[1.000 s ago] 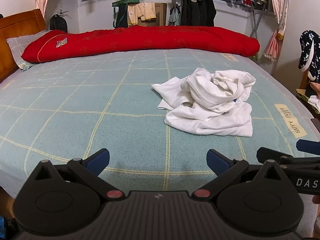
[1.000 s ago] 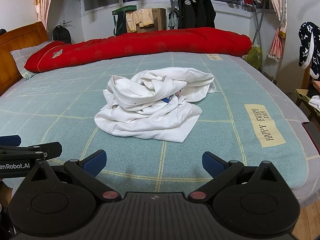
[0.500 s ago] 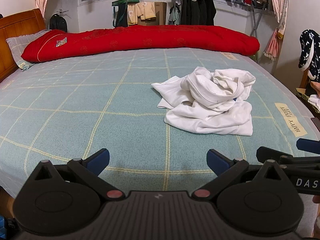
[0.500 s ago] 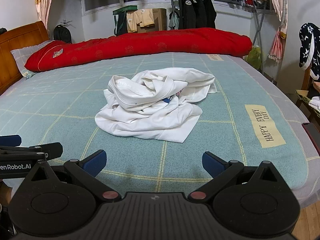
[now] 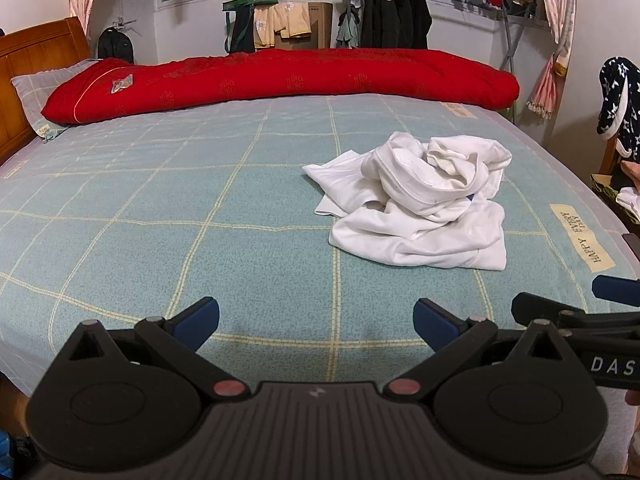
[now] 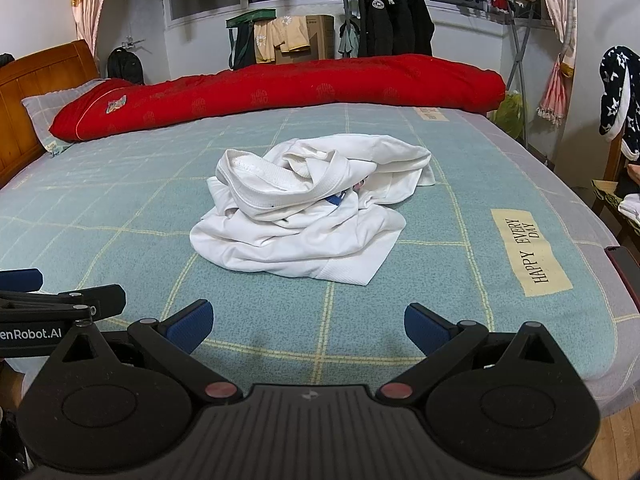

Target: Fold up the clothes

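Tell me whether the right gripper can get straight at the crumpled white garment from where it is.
Probably yes. The right gripper is open and points at the white garment, with only bare bedspread between them. The left gripper sits off to the side, out of the way.

White clothes (image 6: 304, 216) at centre frame, on a pale teal bed (image 6: 120, 208) with a yellow grid pattern; a red quilt (image 6: 280, 88) across the upper frame.

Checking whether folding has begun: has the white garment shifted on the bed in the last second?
No. In the right wrist view the white garment lies at the same spot against the bedspread grid lines and the "HAPPY EVERY DAY" label.
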`<state>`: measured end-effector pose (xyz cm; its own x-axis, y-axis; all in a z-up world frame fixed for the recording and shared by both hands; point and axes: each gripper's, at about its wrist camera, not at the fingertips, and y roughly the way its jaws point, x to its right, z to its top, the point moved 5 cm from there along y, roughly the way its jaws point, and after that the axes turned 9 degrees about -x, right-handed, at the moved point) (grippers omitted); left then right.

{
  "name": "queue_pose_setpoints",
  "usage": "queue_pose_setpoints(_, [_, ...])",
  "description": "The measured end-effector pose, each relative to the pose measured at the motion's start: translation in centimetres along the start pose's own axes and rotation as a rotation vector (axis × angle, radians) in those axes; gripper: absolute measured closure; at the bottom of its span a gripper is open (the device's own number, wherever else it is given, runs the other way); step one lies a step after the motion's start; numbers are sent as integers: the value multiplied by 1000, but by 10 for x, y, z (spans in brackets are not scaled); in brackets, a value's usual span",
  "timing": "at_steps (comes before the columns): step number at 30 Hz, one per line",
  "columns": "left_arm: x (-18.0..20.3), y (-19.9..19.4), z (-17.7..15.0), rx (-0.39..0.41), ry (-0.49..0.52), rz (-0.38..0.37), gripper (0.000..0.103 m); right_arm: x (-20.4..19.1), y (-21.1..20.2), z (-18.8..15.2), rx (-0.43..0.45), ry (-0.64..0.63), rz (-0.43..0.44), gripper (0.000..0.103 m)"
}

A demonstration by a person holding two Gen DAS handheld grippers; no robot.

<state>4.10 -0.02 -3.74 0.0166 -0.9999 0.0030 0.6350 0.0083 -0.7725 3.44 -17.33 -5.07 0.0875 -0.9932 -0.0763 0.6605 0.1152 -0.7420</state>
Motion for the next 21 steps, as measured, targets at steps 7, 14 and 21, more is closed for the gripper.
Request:
queue_pose_setpoints(7, [1,2,1,-6,6,5,1,-1,2,0,-6,-1,2,0])
queue_pose_setpoints(14, [-2,4,1,-14,6,3,1,-3,5,1,-15,-8,-1,0])
queue_pose_setpoints(21, [-2,9,5,-21,8,-6,1,-1,9,2,-24,-8,-13,0])
